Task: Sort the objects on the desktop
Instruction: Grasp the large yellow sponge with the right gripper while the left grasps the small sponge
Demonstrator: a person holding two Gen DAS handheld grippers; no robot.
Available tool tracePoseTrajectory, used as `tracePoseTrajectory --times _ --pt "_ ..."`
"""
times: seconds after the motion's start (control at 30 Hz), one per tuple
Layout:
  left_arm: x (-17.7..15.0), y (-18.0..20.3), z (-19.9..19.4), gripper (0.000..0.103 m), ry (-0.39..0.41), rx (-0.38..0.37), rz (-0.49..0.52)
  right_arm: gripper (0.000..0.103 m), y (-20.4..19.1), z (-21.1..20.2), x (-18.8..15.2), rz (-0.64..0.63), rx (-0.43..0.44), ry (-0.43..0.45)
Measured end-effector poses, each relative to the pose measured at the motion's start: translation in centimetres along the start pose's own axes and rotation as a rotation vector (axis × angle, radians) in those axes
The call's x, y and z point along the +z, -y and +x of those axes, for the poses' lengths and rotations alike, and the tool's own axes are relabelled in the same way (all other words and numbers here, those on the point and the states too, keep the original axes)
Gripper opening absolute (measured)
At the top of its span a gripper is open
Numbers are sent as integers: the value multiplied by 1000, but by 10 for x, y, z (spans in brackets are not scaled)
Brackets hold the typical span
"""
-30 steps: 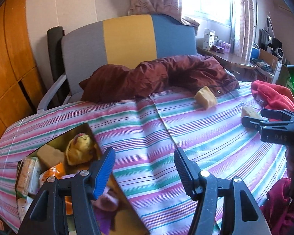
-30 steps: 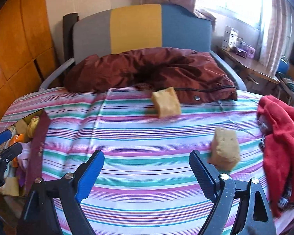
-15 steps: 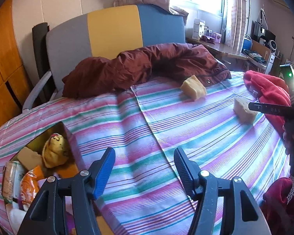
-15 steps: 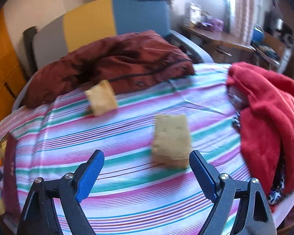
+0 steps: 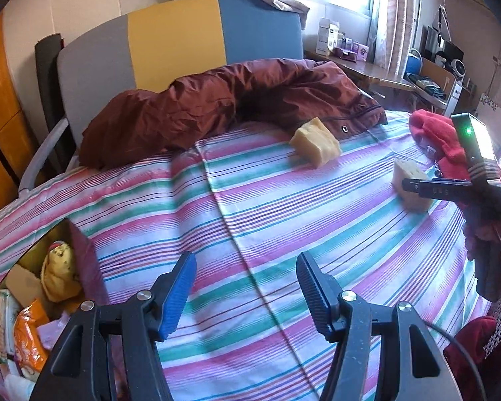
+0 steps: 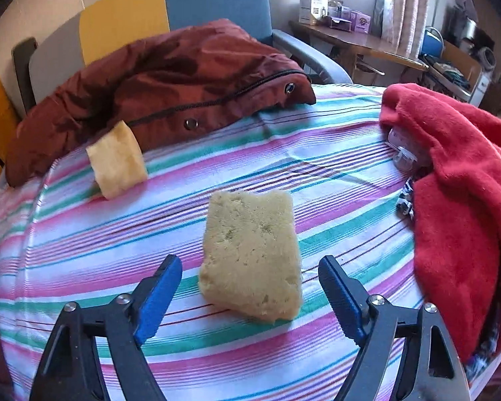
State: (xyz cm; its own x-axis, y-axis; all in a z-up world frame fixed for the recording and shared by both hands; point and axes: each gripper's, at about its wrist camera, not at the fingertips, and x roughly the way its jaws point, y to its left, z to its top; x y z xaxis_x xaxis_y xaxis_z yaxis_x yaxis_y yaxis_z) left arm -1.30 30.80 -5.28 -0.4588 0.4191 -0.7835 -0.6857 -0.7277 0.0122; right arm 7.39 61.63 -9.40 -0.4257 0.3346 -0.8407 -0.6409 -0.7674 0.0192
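Right tongs [image 6: 249,295] gape wide around the near sponge [image 6: 250,254], gripping nothing, red cloth [image 6: 461,180] just right. Left tongs [image 5: 246,292] hang open, empty, over bare striped sheet [image 5: 250,207].

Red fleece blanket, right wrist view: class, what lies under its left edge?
Under the red fleece blanket a pale plastic item and patterned fabric peek out; the rest is covered.

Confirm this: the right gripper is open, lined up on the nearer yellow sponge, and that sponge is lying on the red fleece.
Not quite. The right wrist view shows the nearer yellow sponge lying on the striped sheet, apart from the red fleece at its right. The rest holds: the right gripper is open and lined up on it.
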Motion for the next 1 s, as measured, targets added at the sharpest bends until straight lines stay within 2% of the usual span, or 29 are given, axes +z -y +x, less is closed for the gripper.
tracePoseTrajectory --times 0.13,0.23,0.3,0.33,0.47,0.53,0.6,0.77,1.0 --pt "13 12 11 63 -6 -17 14 79 2 7 3 -16 -25 -6" --pt "23 19 19 63 -11 -38 11 70 3 14 3 -26 -24 -30" --pt "30 25 27 63 -18 -50 19 59 0 15 2 -38 -13 -43" --pt "32 28 32 63 -25 -57 25 58 -3 15 2 -50 -15 -47" --pt "40 34 55 64 -76 -89 23 57 -10 16 0 -85 -44 -62" --pt "44 36 64 67 -92 -97 19 57 -7 16 1 -71 -36 -67" --pt "51 35 75 69 -120 -148 -18 56 -6 16 1 -64 -32 -67" --pt "77 38 97 69 -156 -215 -102 56 -9 17 1 -73 -42 -64" --pt "118 60 135 71 -190 -226 -168 56 -7 17 1 -65 -41 -71"
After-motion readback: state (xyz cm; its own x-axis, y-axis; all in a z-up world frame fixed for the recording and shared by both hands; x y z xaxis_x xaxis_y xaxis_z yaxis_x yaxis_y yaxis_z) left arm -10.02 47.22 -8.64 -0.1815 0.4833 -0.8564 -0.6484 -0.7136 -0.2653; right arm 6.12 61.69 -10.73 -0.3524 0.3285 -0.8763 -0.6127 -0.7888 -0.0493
